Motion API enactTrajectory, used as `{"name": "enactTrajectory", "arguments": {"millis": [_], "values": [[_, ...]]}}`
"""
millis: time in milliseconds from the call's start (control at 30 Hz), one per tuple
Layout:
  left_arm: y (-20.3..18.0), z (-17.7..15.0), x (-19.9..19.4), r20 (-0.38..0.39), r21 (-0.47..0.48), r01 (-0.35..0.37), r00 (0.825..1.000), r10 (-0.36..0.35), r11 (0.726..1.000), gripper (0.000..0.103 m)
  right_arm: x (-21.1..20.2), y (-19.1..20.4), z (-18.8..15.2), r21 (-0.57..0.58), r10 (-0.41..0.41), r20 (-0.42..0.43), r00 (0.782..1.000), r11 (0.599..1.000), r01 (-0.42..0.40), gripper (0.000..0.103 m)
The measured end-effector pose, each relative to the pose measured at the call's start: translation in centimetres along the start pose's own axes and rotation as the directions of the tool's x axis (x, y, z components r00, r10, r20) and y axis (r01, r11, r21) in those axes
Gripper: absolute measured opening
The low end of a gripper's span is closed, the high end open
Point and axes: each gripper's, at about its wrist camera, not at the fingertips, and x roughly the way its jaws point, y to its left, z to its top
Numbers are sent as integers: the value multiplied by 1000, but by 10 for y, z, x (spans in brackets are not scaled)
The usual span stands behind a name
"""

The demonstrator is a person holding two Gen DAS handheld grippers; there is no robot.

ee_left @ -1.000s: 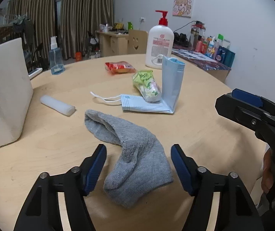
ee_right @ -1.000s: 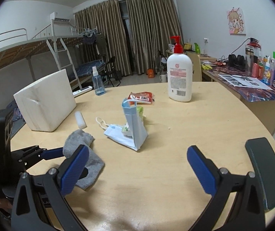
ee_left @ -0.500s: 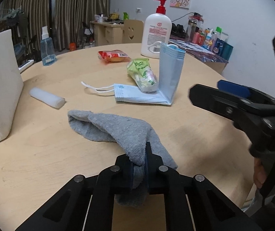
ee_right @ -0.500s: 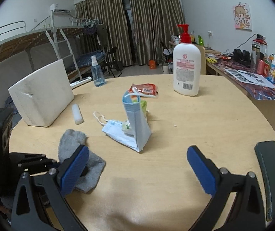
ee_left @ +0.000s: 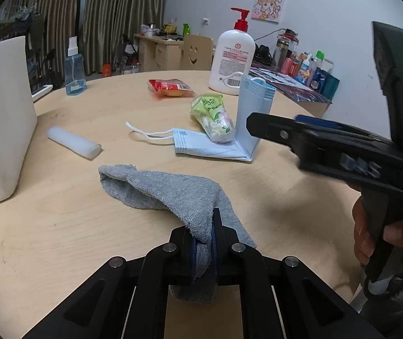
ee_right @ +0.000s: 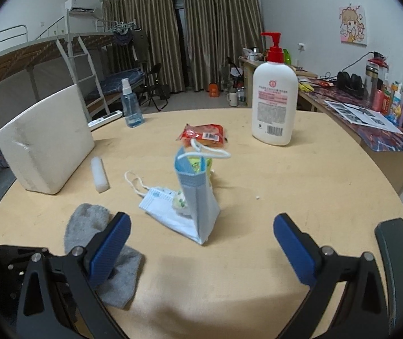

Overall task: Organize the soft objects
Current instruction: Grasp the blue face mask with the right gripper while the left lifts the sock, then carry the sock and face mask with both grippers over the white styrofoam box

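Observation:
A grey sock (ee_left: 170,192) lies on the round wooden table (ee_left: 60,240), and my left gripper (ee_left: 203,247) is shut on its near end, bunching the cloth upward. The same sock (ee_right: 88,223) shows at the lower left in the right wrist view. A stack of light blue face masks (ee_right: 193,197) stands folded in an L, just beyond my right gripper (ee_right: 201,245). Its jaws are wide apart and closing, with nothing between the blue pads. The masks (ee_left: 246,118) lean against a green snack pack (ee_left: 212,115). My right gripper's body (ee_left: 328,147) reaches in from the right.
A white foam block (ee_right: 46,141) stands at the left, a white foam stick (ee_right: 100,173) beside it. Farther back are a red snack pack (ee_right: 204,135), a lotion pump bottle (ee_right: 275,104) and a blue spray bottle (ee_right: 131,107). A cluttered side desk (ee_right: 385,124) runs along the right wall.
My left gripper closed on the sock's near end and pulled it up into a ridge. My right gripper moved forward toward the masks, and its jaws narrowed slightly.

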Motion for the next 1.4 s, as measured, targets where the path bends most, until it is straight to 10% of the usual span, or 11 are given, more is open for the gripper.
{"name": "enactTrajectory", "arguments": {"millis": [267,400,1400], "values": [[1,0,-1,8,-6,5,1000,-5,1000,9,24,-9,2,55,41,-81,996,998,-36,24],[2,0,-3,17,-8,4,1000,-4,1000,9,35,-12,1,77,56,-117,992,996,-47,10],[6,-11,-107,260,-11,-79,962,79,997,9,-78,9,3,60,103,134,986,992,-112,10]]}}
